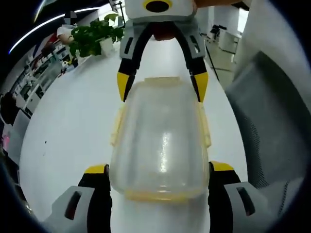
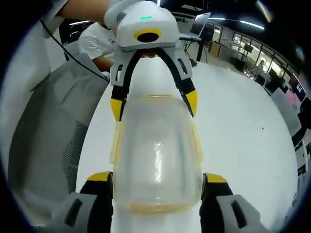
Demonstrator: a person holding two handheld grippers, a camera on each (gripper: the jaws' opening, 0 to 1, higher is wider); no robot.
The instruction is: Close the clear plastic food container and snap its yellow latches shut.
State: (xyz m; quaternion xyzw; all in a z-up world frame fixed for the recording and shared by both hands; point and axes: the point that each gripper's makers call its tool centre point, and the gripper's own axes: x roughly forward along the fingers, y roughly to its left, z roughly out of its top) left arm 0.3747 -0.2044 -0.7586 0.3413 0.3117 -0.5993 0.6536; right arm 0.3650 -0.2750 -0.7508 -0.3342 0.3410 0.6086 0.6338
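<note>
I see a white table (image 1: 73,126) carrying everything here. The clear container (image 1: 160,141) with yellow latches sits directly on it, lid on. At the table's far end in the left gripper view stands a potted plant (image 1: 95,36) in a white pot.

The place looked like a large open-plan office or laboratory hall. A long, smooth white table (image 1: 73,126) ran away from the cameras, with a leafy green potted plant in a white pot (image 1: 95,36) standing near its far end. Long strip lights (image 2: 250,23) hung under a dark ceiling. Rows of desks and shelves crowded with equipment (image 1: 36,73) lined one side. A person in a white shirt (image 2: 97,43) sat close by, next to a grey mesh-backed office chair (image 2: 58,121).
</note>
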